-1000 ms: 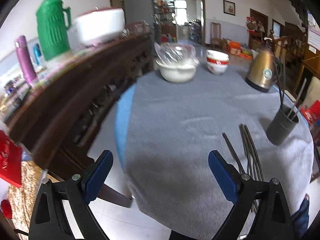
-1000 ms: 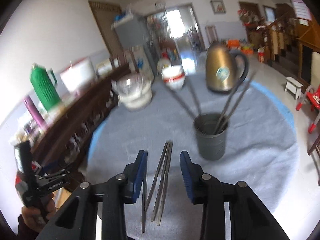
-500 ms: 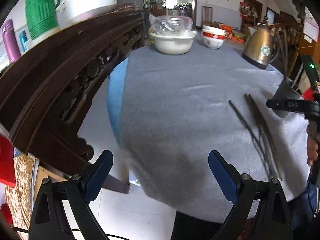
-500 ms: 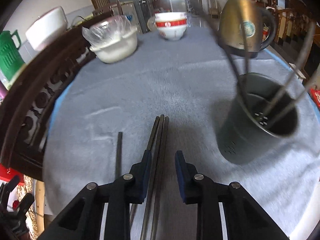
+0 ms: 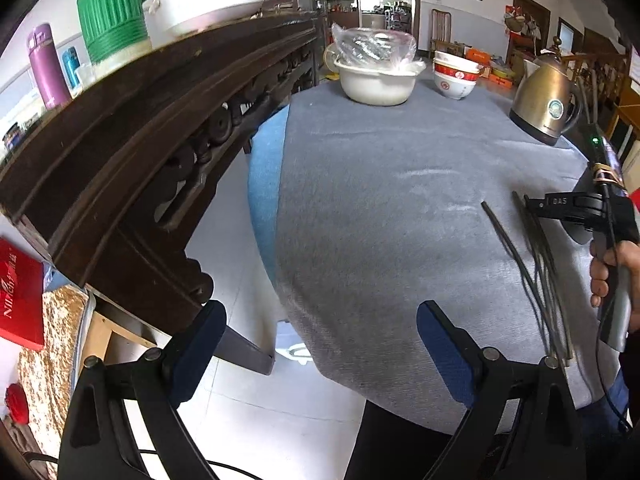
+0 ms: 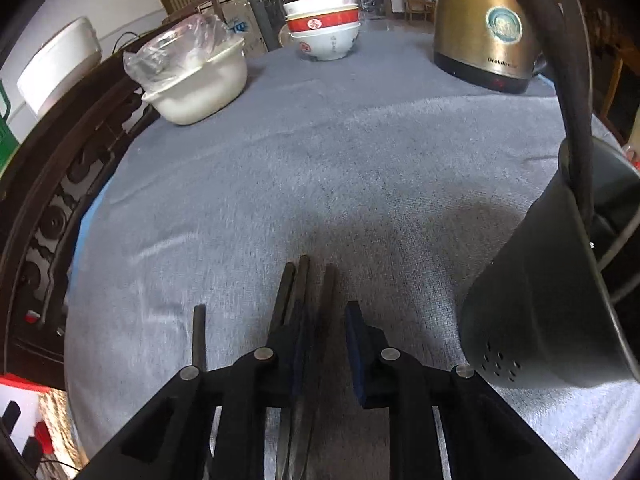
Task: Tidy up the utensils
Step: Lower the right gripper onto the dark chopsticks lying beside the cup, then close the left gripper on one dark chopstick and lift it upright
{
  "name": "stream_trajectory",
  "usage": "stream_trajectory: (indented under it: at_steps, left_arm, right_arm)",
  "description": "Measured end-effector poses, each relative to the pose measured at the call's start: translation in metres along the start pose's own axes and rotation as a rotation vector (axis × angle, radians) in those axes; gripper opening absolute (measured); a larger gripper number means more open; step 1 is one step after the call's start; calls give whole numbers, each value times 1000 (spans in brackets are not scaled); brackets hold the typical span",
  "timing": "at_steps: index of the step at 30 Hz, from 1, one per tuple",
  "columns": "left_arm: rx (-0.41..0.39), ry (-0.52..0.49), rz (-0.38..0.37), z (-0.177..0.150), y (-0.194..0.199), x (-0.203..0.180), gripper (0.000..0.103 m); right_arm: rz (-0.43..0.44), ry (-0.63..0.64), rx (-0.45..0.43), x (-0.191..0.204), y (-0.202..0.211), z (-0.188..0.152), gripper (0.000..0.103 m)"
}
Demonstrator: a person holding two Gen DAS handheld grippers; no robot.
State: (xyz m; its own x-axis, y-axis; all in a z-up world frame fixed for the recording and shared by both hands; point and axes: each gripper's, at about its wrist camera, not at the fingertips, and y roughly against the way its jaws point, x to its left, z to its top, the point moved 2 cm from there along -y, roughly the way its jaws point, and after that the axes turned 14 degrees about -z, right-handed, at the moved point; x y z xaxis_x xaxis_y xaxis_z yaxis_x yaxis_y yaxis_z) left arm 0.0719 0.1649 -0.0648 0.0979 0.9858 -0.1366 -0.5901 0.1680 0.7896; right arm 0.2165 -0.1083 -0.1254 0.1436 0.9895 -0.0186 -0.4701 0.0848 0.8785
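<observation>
Grey cloth covers the round table (image 6: pixel 360 152). By its right edge stands one dark perforated metal holder (image 6: pixel 560 300); near the front edge lie four thin dark chopsticks (image 6: pixel 302 280), pointing away. Right gripper (image 6: pixel 326 344), nearer, straddles one, jaws parted. Left gripper (image 5: pixel 320 344) hangs released.

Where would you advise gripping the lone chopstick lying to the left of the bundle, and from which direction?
Probably across the middle of the lone chopstick, coming straight down from above with the jaws straddling its width. It lies flat on the grey cloth, apart from the bundle, so there is room on both sides.
</observation>
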Motion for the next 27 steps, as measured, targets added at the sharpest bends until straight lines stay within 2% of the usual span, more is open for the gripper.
stream_trajectory:
  at_steps: [8, 12, 18, 21, 24, 27]
  left_arm:
    - [16, -52, -12, 2, 2, -34, 96]
    - [46, -49, -82, 10, -12, -54, 96]
    - [113, 0, -169, 43, -55, -75, 96]
    - [161, 26, -218, 61, -80, -88, 87]
    - [231, 45, -257, 72, -105, -99, 76]
    - [316, 70, -291, 82, -134, -111, 75]
  right_arm:
    - [-9, 96, -21, 0, 8, -16, 19]
    - [29, 120, -26, -9, 14, -29, 16]
    - [64, 161, -25, -25, 25, -53, 10]
    - [66, 183, -55, -33, 36, -61, 9]
    - [84, 175, -33, -41, 38, -65, 9]
    - [92, 157, -34, -42, 36, -61, 9]
